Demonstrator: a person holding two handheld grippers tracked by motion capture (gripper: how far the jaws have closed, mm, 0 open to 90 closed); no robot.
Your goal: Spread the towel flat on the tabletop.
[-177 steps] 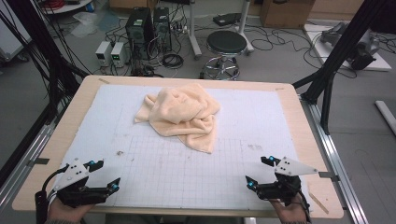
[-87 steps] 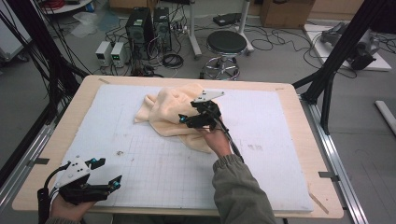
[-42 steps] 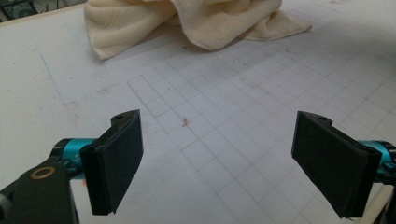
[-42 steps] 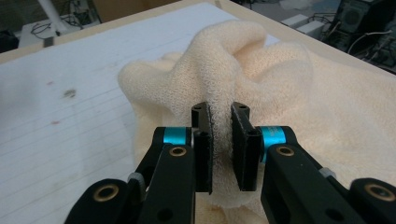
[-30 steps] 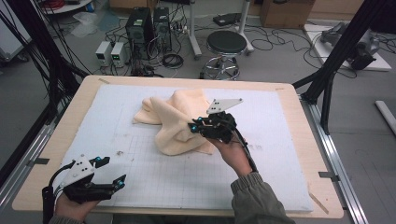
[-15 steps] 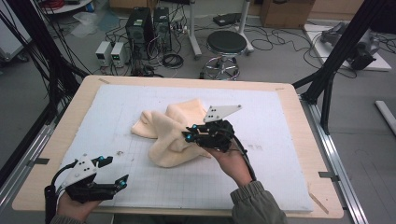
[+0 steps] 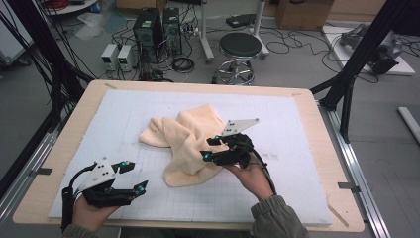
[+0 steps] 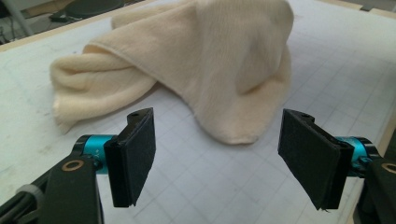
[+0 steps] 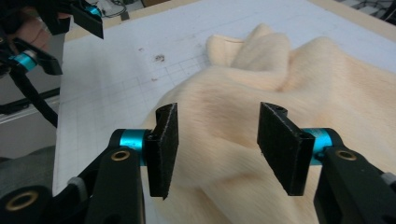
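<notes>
Lying crumpled near the middle of the white gridded surface (image 7: pixel 297 129): one cream towel (image 7: pixel 183 139), its underside and inner folds hidden, no label or writing legible. Right tool (image 7: pixel 210 148) sits over the towel's right edge; its jaws have just been opening and stand apart, pads clear of the cloth beneath, the hand's sleeve cut off at the frame bottom. Left tool (image 7: pixel 136 176), near the front left, jaws wide apart and just narrowing slightly, nothing between them, towel ahead.
</notes>
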